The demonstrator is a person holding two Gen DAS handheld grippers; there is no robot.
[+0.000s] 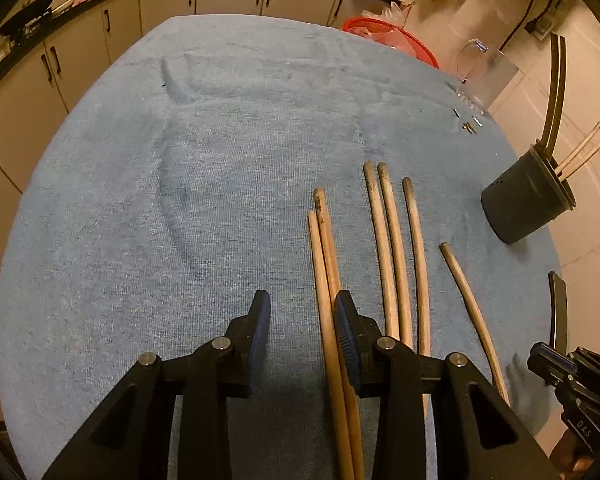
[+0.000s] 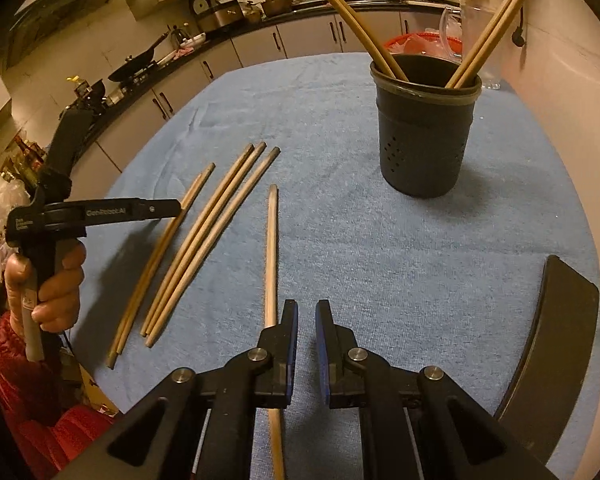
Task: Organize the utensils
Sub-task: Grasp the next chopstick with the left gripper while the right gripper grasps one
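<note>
White lettering on the left gripper's [image 2: 168, 210] black body reads "GenRobot.AI"; a smaller label near its handle is too blurred to read. Its jaws stand wide over the towel [image 1: 180, 180], holding nothing, the right pad above a pair of chopsticks [image 1: 326, 280]. The right gripper [image 2: 306, 312] is narrowed to a slim gap, empty, with a single chopstick [image 2: 271, 248] just left of its left finger.

The chopsticks are round, tapered wooden sticks, some greyed and dark at the tips. Six lie loose on the nubby blue terry towel: a pair, a trio [image 2: 212, 232], and the single. Four more lean in the dark, perforated plastic cup [image 2: 424, 140], upright near the far right edge.
</note>
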